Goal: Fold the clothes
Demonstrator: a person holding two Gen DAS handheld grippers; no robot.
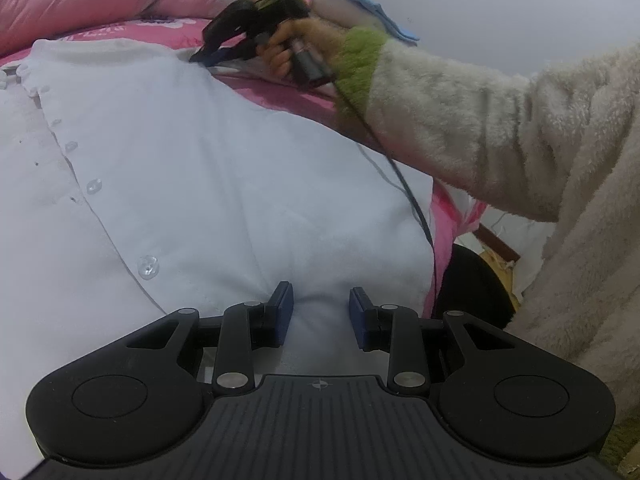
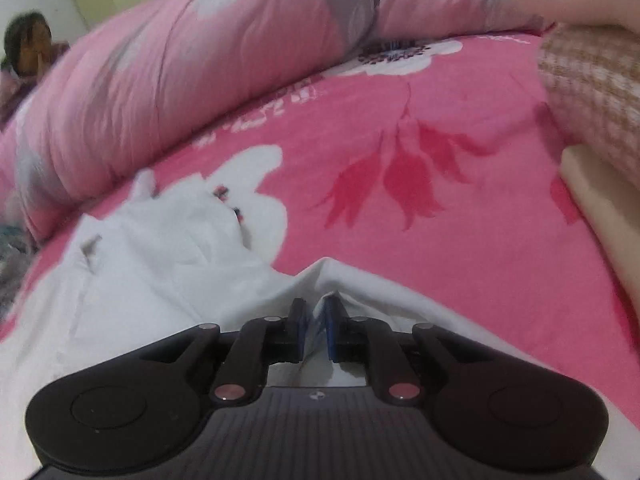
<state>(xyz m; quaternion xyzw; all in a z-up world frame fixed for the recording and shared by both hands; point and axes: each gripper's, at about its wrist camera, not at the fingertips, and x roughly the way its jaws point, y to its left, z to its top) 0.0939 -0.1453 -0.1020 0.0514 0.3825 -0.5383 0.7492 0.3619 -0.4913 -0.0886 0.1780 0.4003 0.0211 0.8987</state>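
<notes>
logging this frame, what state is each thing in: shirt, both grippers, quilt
white shirt: spread flat on the pink bedsheet, buttoned, edge lifted at the right gripper
left gripper: jaws apart, shirt fabric bunched between the pads
right gripper: shut on the shirt's edge
pink quilt: bunched at the bed's far side

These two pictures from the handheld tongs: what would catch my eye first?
A white buttoned shirt lies spread over a bright pink flowered bedsheet, with a puffy pink quilt bunched along the far side. The right tongs pinch a raised fold at the shirt's edge. The left tongs sit nearer the shirt's hem with white cloth between their blue pads.
</notes>
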